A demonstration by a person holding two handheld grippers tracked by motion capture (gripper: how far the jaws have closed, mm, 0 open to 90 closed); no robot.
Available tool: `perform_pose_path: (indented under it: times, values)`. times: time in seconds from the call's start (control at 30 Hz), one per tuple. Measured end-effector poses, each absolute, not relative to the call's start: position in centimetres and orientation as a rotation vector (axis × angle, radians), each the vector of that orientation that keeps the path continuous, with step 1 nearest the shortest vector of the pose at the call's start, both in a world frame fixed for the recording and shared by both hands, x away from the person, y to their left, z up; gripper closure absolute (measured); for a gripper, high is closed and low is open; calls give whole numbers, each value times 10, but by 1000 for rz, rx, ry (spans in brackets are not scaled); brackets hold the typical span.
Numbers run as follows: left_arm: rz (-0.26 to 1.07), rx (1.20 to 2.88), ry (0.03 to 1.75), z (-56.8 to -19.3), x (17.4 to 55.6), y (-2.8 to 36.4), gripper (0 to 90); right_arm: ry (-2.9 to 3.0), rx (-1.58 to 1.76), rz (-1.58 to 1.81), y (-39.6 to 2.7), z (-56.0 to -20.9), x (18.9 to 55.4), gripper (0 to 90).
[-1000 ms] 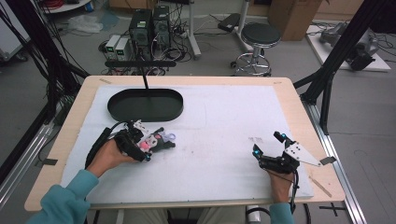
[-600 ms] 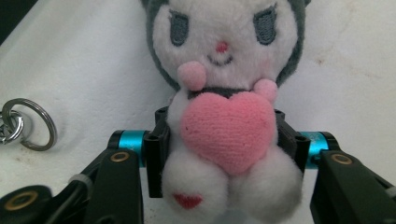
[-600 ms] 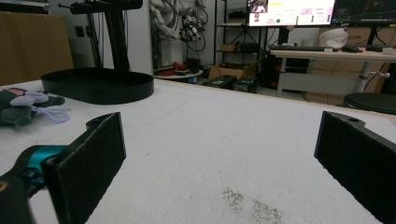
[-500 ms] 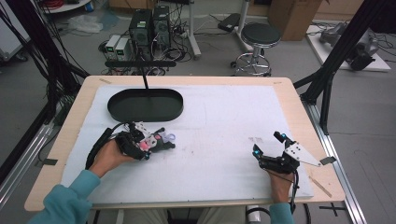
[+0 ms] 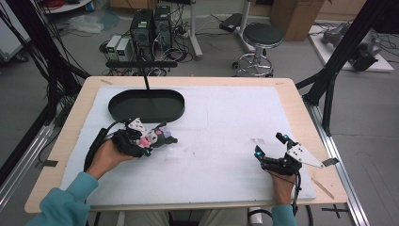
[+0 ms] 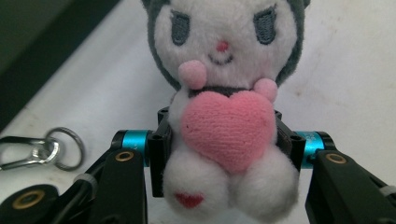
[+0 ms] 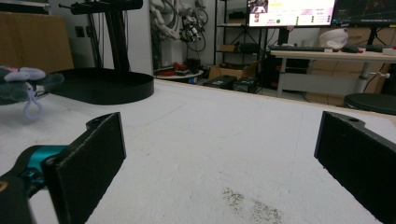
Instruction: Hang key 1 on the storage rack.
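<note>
My left gripper (image 6: pixel 219 149) has its fingers (image 6: pixel 161 154) pressed on both sides of a plush toy (image 6: pixel 224 93), clamping its white body just behind the pink heart it hugs. In the left gripper view the tops of the toy's dark ears are cut off at the upper edge, and its feet run out of the frame at the bottom. A metal key ring (image 6: pixel 65 148) lies on the table's white mat (image 6: pixel 350 70) to one side; I cannot tell whether it is tied to the toy. From the high view the toy (image 5: pixel 153 136) sits low on the table, just in front of the black oval tray (image 5: pixel 147 104), and my hand hides most of it.

My right gripper (image 5: pixel 268 151) rests well apart near the table's right front, its fingers (image 7: pixel 88 161) spread wide with nothing between them. In its view the toy (image 7: pixel 23 84) is a blurred shape at the far left, cut by the edge.

A second ago my left fingers stood wider around the toy; they have just closed onto it. The right hand has not moved.
</note>
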State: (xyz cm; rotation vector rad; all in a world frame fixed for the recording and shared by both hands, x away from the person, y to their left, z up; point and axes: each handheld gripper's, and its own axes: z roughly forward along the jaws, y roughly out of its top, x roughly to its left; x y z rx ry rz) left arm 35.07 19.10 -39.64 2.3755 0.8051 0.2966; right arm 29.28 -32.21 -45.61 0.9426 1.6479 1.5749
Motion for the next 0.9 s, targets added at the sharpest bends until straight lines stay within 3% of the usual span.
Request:
perform_pose_path:
  times: [0.4, 0.9]
  values:
    - [430, 2186, 870, -371, 353, 220, 520, 1643, 935, 1570, -323, -456, 293, 12]
    - [465, 2091, 968, -357, 359, 241, 521, 1648, 941, 1573, -322, -456, 293, 12]
